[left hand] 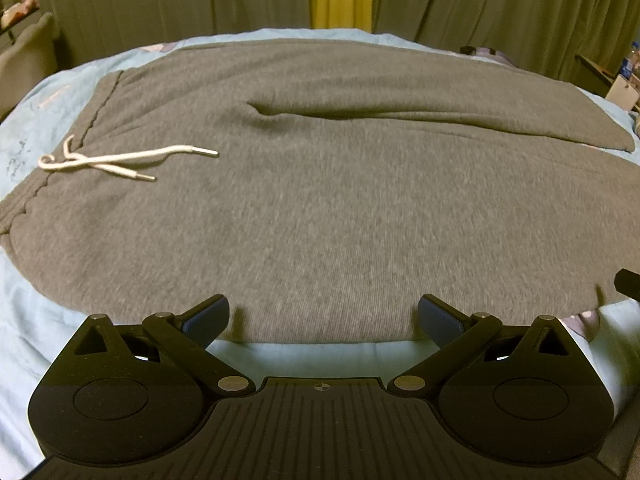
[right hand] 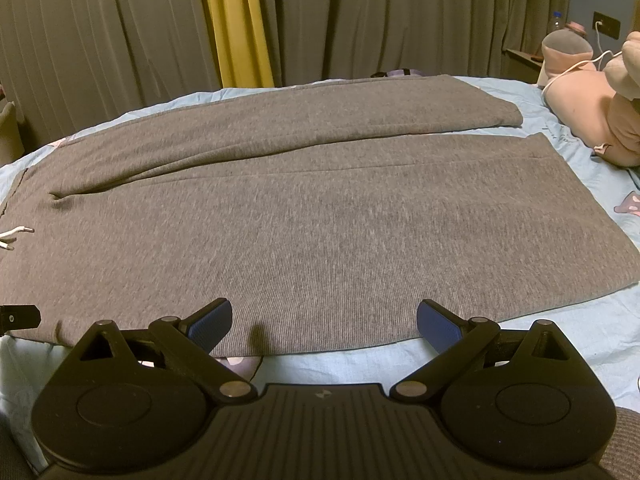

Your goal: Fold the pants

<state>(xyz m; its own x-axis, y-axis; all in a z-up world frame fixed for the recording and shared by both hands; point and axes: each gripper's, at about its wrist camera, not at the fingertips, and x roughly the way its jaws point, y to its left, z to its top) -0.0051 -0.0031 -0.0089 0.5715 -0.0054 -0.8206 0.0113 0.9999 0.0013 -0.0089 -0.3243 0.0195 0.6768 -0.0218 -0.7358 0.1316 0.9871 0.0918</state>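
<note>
The grey pants (right hand: 304, 216) lie flat across the bed (right hand: 608, 320), waist and white drawstring (left hand: 120, 160) to the left, the two legs side by side to the right. They look soft and rather thick, so I judge they will sag and drag — best to pinch the near edge, where the left gripper (left hand: 323, 318) and right gripper (right hand: 324, 322) hover wide open and empty. Only the plush toys (right hand: 592, 96) sit near the far cuffs — nothing lies in the way.
</note>
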